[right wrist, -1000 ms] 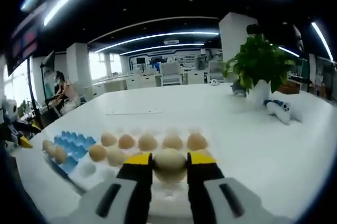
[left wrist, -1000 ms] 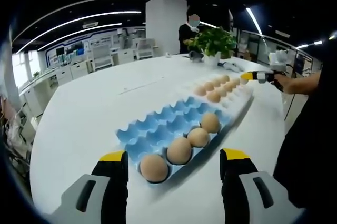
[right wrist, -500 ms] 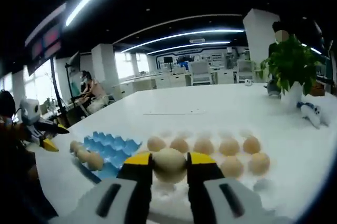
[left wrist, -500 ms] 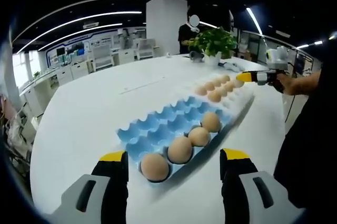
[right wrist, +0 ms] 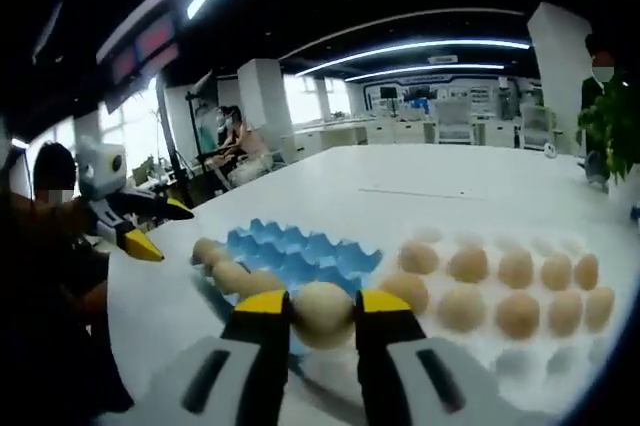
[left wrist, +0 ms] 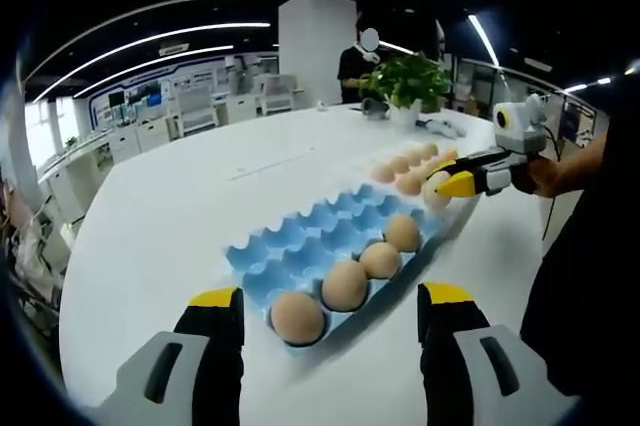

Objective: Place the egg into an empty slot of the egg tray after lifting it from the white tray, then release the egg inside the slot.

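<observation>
Right gripper (right wrist: 322, 308): jaws clamping pale oval egg (right wrist: 322, 313); blue moulded egg tray (right wrist: 300, 256) at 11 o'clock. Left gripper (left wrist: 330, 308): jaws wide, empty. Risk: over-squeeze cracks shell.

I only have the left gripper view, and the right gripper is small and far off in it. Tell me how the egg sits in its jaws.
Observer: In the right gripper view the egg sits centred in the right gripper, clamped from both sides by the yellow-tipped jaws.
Operator: Give me what lies straight ahead of it.
Observer: The blue egg tray, with empty slots just beyond the egg. Its row of eggs runs along the tray's left edge in that view.
Operator: Report the white tray.
Observer: The white tray lies to the right of the blue one, with two rows of eggs in it.
</observation>
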